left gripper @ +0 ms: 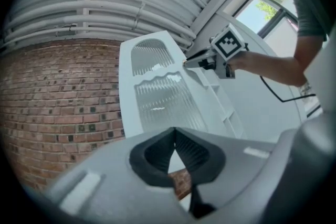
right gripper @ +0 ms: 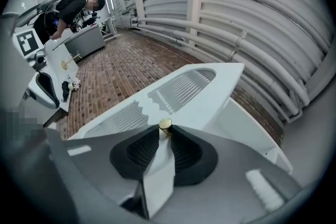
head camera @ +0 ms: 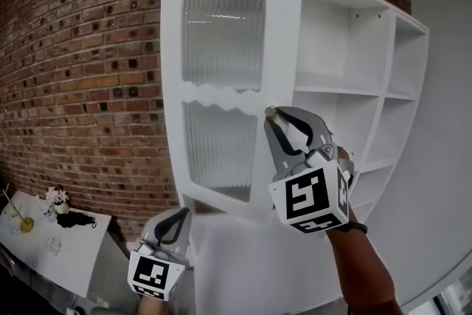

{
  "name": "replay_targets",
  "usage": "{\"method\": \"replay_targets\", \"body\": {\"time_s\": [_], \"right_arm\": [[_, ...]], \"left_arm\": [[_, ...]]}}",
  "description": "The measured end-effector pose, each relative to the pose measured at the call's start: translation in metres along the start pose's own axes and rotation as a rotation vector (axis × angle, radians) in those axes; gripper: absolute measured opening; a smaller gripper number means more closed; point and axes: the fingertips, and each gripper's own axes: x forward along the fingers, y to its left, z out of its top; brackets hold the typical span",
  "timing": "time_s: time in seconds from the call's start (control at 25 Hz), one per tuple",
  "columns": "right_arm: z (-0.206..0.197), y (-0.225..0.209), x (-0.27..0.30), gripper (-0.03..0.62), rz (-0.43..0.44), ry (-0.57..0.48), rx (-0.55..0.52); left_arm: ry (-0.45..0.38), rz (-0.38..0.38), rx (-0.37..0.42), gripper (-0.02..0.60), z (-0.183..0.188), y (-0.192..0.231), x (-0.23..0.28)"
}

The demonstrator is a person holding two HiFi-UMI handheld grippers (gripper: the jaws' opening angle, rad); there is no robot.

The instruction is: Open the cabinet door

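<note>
The white cabinet door [head camera: 228, 77] with two ribbed glass panes stands swung partly out from the white cabinet [head camera: 354, 85], showing bare shelves behind. My right gripper [head camera: 274, 115] is shut on the door's small brass knob [head camera: 270, 112]; in the right gripper view the knob [right gripper: 165, 124] sits pinched at the jaw tips [right gripper: 165, 131]. My left gripper [head camera: 177, 216] hangs low, below the door, shut with nothing in it. In the left gripper view, the left gripper [left gripper: 175, 134] points up at the door [left gripper: 157, 86], and the right gripper [left gripper: 191, 62] is seen at the door's edge.
A red brick wall [head camera: 81, 77] lies behind and left of the cabinet. A white table [head camera: 51, 243] at lower left holds a small vase of flowers [head camera: 56, 198] and a dark object. A person stands by a bench far off in the right gripper view [right gripper: 79, 5].
</note>
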Motion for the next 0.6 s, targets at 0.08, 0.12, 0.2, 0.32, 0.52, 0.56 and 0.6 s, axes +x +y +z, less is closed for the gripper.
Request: {"method": "replay_targets", "body": {"time_s": [0.08,0.12,0.2,0.32,0.52,0.56,0.6], "right_arm": [[0.018,0.009,-0.013,0.074,0.005,-0.016,-0.022],[0.029,0.014,-0.019,0.072,0.003,-0.023,-0.041],[0.051,0.026,-0.030,0.069,0.008,-0.039,-0.089],[0.087,0.049,-0.049,0.051,0.097,-0.136,-0.066],[0.131,0.083,-0.087,0.005,0.287,-0.314,0.086],[0.132,0.087,-0.094,0.006,0.316,-0.326,0.126],[0.132,0.088,-0.101,0.006,0.337,-0.338,0.181]], "left_arm": [[-0.008,0.000,-0.005,0.000,0.002,0.000,-0.005],[-0.010,0.000,-0.004,0.000,0.003,0.000,-0.008],[-0.018,0.005,-0.010,0.000,0.008,0.001,-0.013],[-0.033,0.022,-0.019,0.000,0.016,0.004,-0.021],[-0.043,0.055,-0.026,0.000,0.026,0.012,-0.043],[-0.042,0.062,-0.027,0.000,0.026,0.014,-0.048],[-0.040,0.069,-0.028,0.000,0.025,0.016,-0.052]]}}
